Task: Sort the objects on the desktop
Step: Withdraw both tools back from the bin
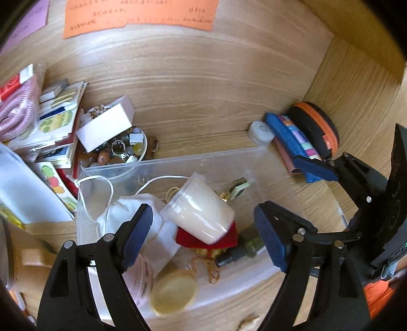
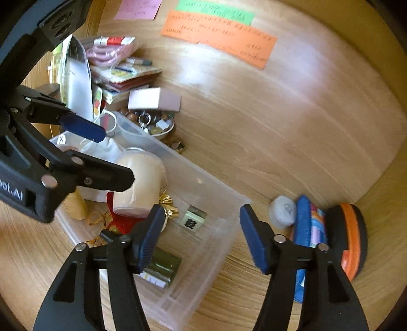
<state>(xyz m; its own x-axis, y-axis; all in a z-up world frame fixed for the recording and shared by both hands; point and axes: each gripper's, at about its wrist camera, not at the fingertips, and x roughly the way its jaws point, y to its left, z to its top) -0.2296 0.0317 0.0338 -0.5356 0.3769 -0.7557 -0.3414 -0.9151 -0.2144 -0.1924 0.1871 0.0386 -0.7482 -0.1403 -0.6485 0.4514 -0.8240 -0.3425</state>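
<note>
Both the left claw point(image 1: 203, 234) and right claw point(image 2: 201, 234) hover agape and empty above the clear bin point(image 1: 178, 163), where the sorted cream jar point(image 1: 198, 214) lies tipped, keeping loose bits off the tabletop point(image 1: 203, 89)

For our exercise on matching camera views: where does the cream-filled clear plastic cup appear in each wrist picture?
Left wrist view: the cup lies tilted at centre, inside the clear bin, resting on a red pouch.
Right wrist view: the cup sits left of centre in the same bin.
Shared landmark: the orange paper sheet on the desk.
</note>
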